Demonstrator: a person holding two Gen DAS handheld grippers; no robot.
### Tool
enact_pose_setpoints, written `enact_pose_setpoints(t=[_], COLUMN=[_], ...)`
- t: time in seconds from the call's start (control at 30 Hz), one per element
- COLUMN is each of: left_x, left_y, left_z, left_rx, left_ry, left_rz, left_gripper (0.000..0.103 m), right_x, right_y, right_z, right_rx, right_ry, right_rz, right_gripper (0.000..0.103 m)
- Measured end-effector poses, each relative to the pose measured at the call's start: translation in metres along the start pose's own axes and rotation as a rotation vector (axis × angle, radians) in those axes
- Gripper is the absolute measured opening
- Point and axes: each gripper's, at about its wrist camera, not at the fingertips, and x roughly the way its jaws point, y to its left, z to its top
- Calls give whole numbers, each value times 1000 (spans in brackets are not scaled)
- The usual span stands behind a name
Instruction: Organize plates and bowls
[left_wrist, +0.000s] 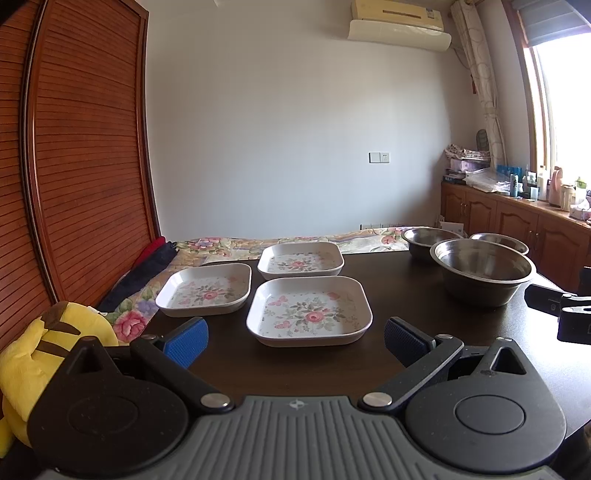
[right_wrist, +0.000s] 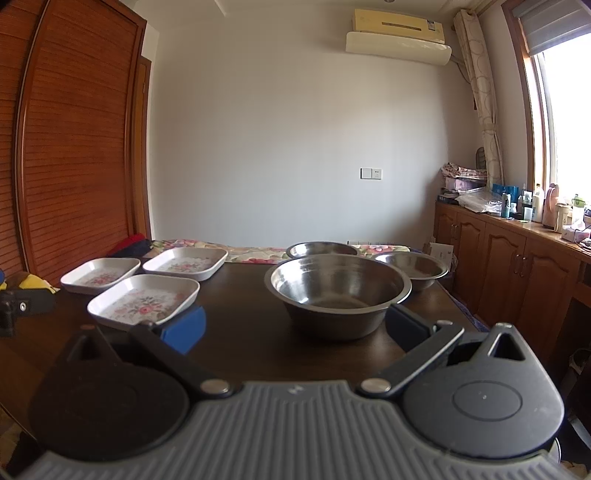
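Note:
Three square floral plates lie apart on the dark table (left_wrist: 406, 317): the nearest plate (left_wrist: 308, 311), a left plate (left_wrist: 205, 290) and a far plate (left_wrist: 301, 260). Three steel bowls stand at the right: a big near bowl (left_wrist: 484, 275), a far left bowl (left_wrist: 430, 242) and a far right bowl (left_wrist: 499, 243). My left gripper (left_wrist: 295, 341) is open just short of the nearest plate. My right gripper (right_wrist: 295, 330) is open in front of the big bowl (right_wrist: 338, 293), with nothing between its fingers. The plates (right_wrist: 144, 301) sit to its left.
A yellow plush toy (left_wrist: 44, 354) lies off the table's left edge on a floral bedspread (left_wrist: 221, 247). A wooden louvred wardrobe (left_wrist: 85, 147) stands at the left. Wooden cabinets (right_wrist: 509, 266) with bottles and clutter run along the right wall under the window.

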Motion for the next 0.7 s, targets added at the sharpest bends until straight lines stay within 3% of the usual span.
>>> enact_pose_setpoints(t=[0.7], left_x=[2], left_y=[2], left_z=[-3], left_rx=[-6], left_ry=[8], left_rz=[0], left_gripper=[103], right_x=[-1], right_y=[1], right_z=[0], right_rx=[1], right_ry=[3], right_rz=[10], right_gripper=[103])
